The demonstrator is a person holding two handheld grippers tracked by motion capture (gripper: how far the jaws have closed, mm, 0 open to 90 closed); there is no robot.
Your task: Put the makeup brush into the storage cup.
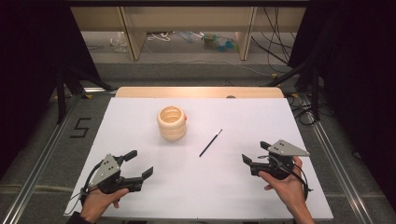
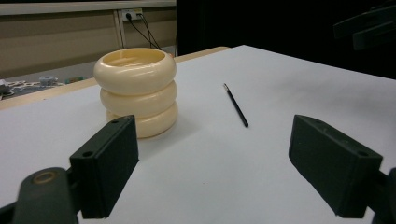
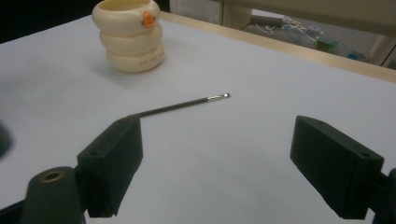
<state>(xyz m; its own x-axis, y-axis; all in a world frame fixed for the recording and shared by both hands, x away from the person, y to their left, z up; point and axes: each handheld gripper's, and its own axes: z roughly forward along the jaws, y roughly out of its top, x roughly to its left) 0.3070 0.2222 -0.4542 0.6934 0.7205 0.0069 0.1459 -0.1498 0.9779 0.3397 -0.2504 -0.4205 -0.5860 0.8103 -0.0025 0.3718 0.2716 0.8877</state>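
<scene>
While both grippers sit wide open and empty near the table's front edge, the brush lies mid-table, ahead-left of the right gripper, just right of the holder; the left gripper has bare white tabletop all round.

Left gripper with jaws spread wide over a white table; a cream ribbed cup stands left of a thin black brush

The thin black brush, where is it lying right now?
In the high view the thin black brush lies flat on the white table, right of the cream ringed cup and nearer the right tongs.
</scene>
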